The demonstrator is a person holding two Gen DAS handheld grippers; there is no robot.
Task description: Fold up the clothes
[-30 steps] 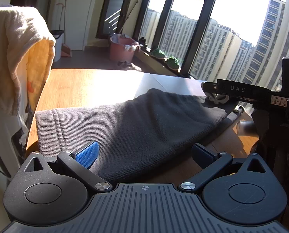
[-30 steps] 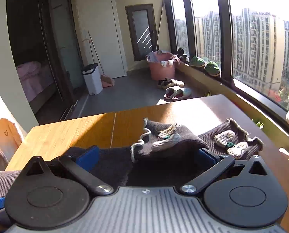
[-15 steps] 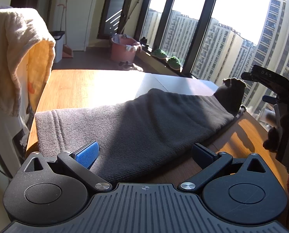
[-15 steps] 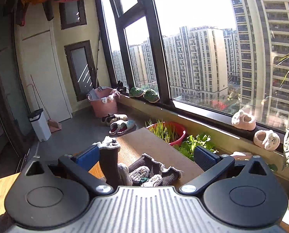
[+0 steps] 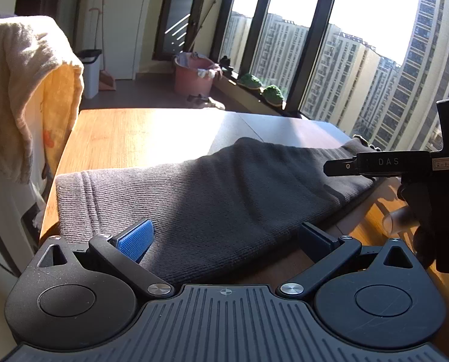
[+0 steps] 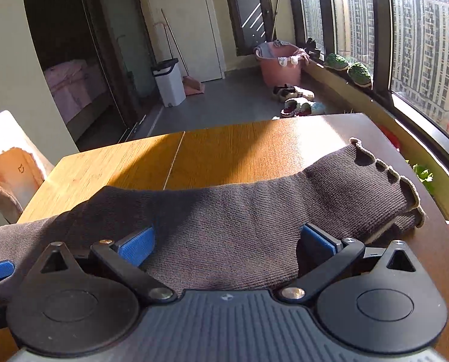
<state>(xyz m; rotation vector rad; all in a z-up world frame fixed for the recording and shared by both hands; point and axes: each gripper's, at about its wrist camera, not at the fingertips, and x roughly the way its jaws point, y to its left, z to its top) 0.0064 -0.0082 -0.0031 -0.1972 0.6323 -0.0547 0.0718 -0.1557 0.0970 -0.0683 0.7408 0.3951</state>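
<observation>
The dark grey knitted garment (image 6: 254, 211) is lying stretched out flat along the wooden bench (image 6: 128, 166), its scalloped cuff (image 6: 405, 187) now resting near the window end. Half a second ago the right wrist view was showing that cuff lifted upright in front of the window, and a second ago the cuff end was lying doubled over with pale knitted decorations facing up; those decorations are no longer showing, and only plain ribbed knit is facing up.

The right hand-held gripper (image 6: 227, 241) is sitting low over the garment with its blue-padded fingers (image 6: 137, 242) spread wide, the cloth lying between them but not pinched. In the left wrist view it is reaching in level from the right edge, where half a second ago it was raised and tilted with the cuff hanging from it.

The left hand-held gripper (image 5: 224, 238) is keeping its place at the garment's near edge, fingers spread apart, with the ribbed hem (image 5: 76, 199) just to its left; nothing is clamped.

On the floor by the window, a pink tub (image 6: 280, 66) is holding cloths, some draped over its rim. A white lidded bin (image 6: 168, 83) is standing by the door; its contents cannot be seen. A pale towel (image 5: 22, 90) is hanging over a chair at the left.
</observation>
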